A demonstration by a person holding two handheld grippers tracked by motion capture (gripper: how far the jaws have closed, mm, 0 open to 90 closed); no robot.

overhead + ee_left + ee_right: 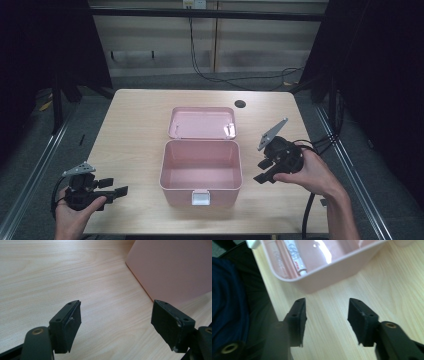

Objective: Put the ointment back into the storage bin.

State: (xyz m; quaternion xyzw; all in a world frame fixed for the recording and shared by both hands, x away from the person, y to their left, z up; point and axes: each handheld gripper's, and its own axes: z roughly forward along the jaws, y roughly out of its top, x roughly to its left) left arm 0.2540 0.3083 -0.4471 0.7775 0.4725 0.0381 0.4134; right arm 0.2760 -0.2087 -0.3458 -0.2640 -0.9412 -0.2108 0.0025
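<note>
An open pink box (175, 192) stands in the middle of the table, its lid (202, 123) folded flat behind it and a white latch (201, 198) on its front wall. My left gripper (117, 186) is held low at the front left, open, pointing at the box from a short way off. In the left gripper view the open left gripper (116, 306) hangs over bare wood with the box wall (172, 267) ahead. My right gripper (259, 171) hovers just right of the box, open. Beyond the right gripper (326, 302), a white tube (295, 255) lies inside the box (332, 272).
The light wooden table (135, 130) has a round cable hole (240, 104) at the back right. Black cables (210, 75) run over the floor behind it. Dark frames and curtains stand on both sides. The person's dark blue clothing (227, 297) lies at the table's near edge.
</note>
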